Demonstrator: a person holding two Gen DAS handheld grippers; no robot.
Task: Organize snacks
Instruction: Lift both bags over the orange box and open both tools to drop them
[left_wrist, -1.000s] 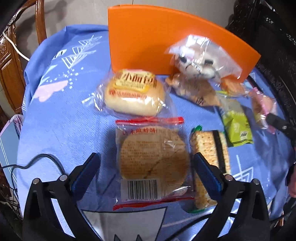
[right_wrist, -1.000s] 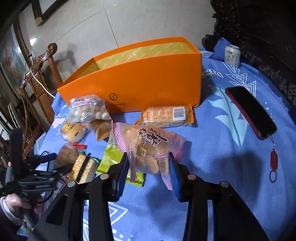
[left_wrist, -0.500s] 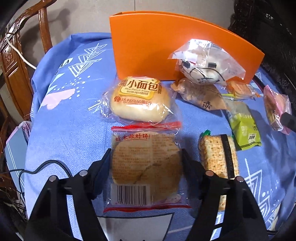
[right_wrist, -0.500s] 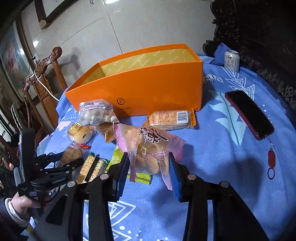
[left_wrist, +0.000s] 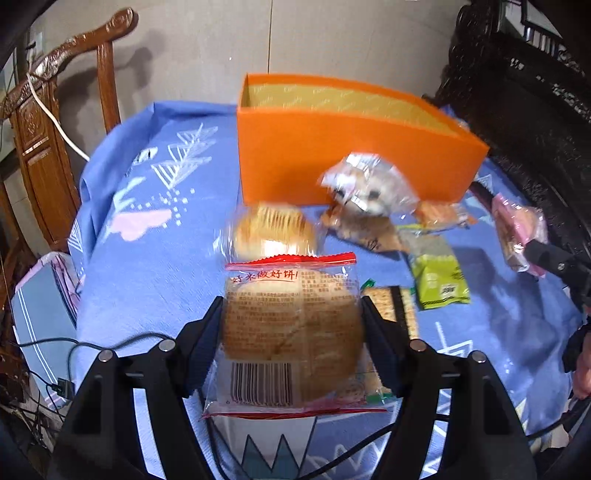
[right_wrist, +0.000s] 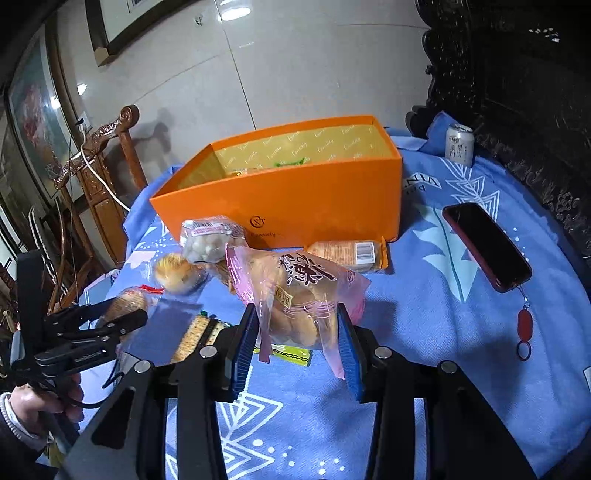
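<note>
Left gripper (left_wrist: 291, 332): closed on a round flat cake in a clear wrapper with red sealed ends (left_wrist: 291, 332); the jaws have just been closing, and the dark pads are pressed against the two sides of the disc. The pack is lifted clear of the blue patterned tablecloth (left_wrist: 155, 266).
Right gripper (right_wrist: 297, 343): narrowed on a pink-and-clear plastic bag of pale pastries (right_wrist: 295, 291), gripped at its lower part and raised off the cloth.
Destination: an open orange cardboard box with a yellow lining (right_wrist: 295, 199), standing behind the loose snacks; some packets can already be seen inside it.
Handling, round cake: judged light and crumbly; the film looks slippery. The hold across the widest part of the disc is judged sound, provided the squeeze is kept gentle so the cake is not cracked.
Handling, pastry bag: judged soft, air-filled and light; the loose film may slide or sag, so the contents rather than the empty bag corners should be held.
Left on the cloth: a small round bun in clear wrap (left_wrist: 275, 232), a clear bag of white balls (right_wrist: 208, 240), a green sachet (left_wrist: 437, 277), a cracker pack with a dark band (left_wrist: 391, 306) and an orange-edged biscuit pack (right_wrist: 351, 253).
Risk: either pack could be caught on the box wall if carried too low.
</note>
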